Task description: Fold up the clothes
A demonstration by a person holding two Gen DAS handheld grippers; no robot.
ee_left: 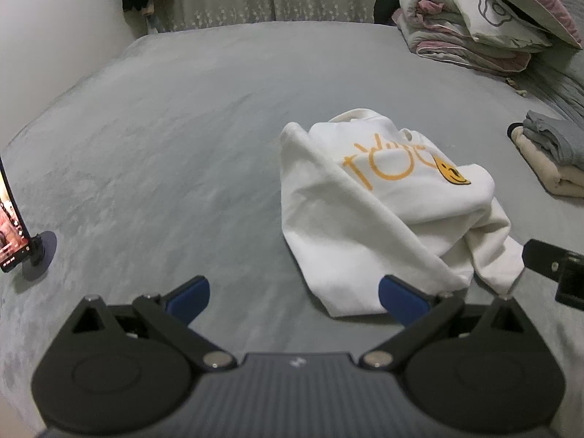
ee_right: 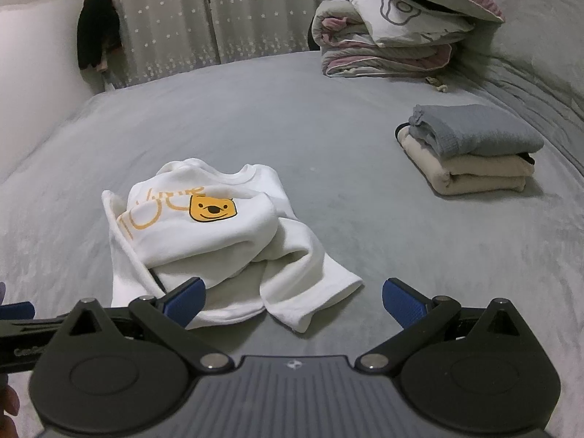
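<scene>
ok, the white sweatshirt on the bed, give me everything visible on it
The white sweatshirt is soft, fleecy-looking knit with orange lettering and a yellow bear-face patch on the chest. It lies loosely bunched and only partly folded on the grey bedspread, collar away from the cameras, one sleeve trailing out toward them. Both hand-held grippers are open just short of it; nothing grips it. Only the bedspread clearly touches it.

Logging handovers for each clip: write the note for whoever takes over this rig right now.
Left claw: open, nothing held, near the shirt's front edge.
Right claw: open, nothing held, over the loose sleeve end.
White sweatshirt: mid-bed on the grey bedspread, bunched, bear print up, sleeves trailing toward the claws.
Done: folded stack, grey on cream, on the bed to the right.
Left: spread the sweatshirt flat, fold it, probably add it to the stack.
</scene>
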